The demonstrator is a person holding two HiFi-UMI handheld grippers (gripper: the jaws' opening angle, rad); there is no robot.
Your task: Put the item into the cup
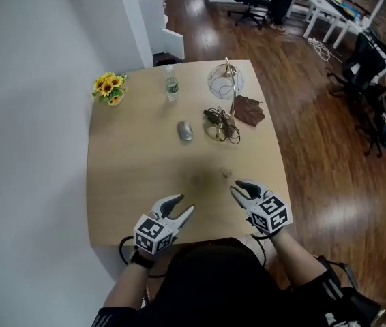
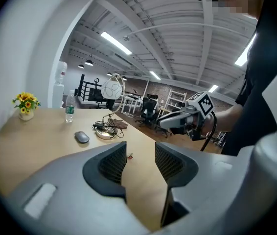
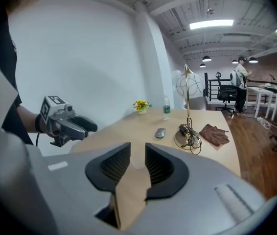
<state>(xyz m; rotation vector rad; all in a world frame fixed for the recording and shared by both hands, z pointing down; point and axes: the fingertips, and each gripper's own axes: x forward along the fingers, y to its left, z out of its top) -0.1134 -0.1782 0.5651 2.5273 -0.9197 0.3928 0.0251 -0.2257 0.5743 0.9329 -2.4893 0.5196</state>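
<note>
Both grippers released at near bench edge, item loose on bench, not in cup.
Left gripper and right gripper sit over the near edge of the bench; fingers of both spread apart, nothing grasped. Small item lies on bare bench just ahead of the right gripper. Faint clear cup stands near the item, on the left gripper's side, apart from it and hard to make out. Mid-bench: grey mouse, lamp with tangled cable at its base, brown cloth beside. Far edge: water bottle, yellow flowers at the corner.
</note>
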